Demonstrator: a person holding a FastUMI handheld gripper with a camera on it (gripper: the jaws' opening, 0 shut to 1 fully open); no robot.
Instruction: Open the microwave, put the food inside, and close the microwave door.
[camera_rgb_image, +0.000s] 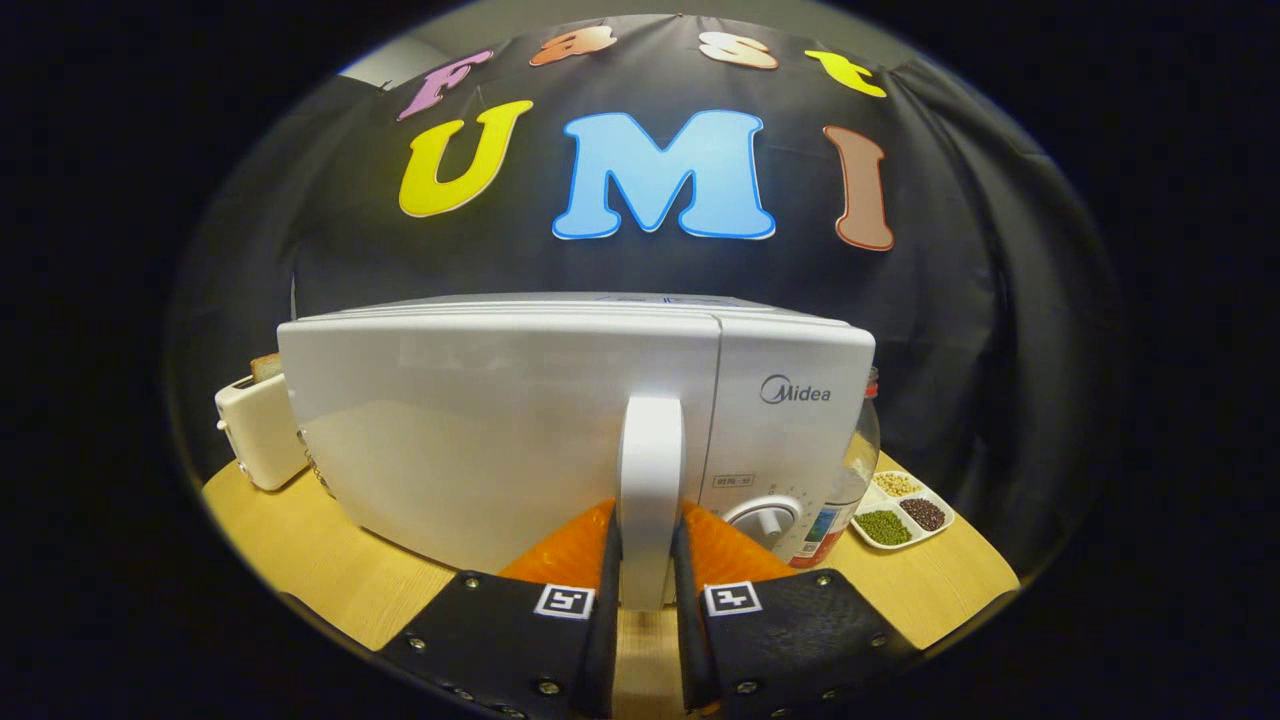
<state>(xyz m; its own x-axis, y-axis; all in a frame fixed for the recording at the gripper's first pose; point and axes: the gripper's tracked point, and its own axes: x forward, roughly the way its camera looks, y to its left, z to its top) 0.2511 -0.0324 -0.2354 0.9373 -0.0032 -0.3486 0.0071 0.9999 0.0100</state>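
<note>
While the white microwave (560, 430) sits in the middle of the gripper view with its door shut, its tall white handle (650, 480) is held by the gripper (648, 560) low in the middle of the frame. One finger is pressed on each side of the handle, so the fingers are clamped on it. The first step, opening the door, is judged to be in hand, and it is not done yet. For the next move, a pull toward the camera would be needed, with the grip kept tight so the handle is not lost as the door swings out. A round knob (765, 520) is seen just right of the handle. A small white toaster (258, 430) is seen at the left, beside the microwave. A jar (850, 470) and a little tray of beans (900, 512) are seen at the lower right on the wooden table (330, 570). The food cannot be told for sure.
</note>
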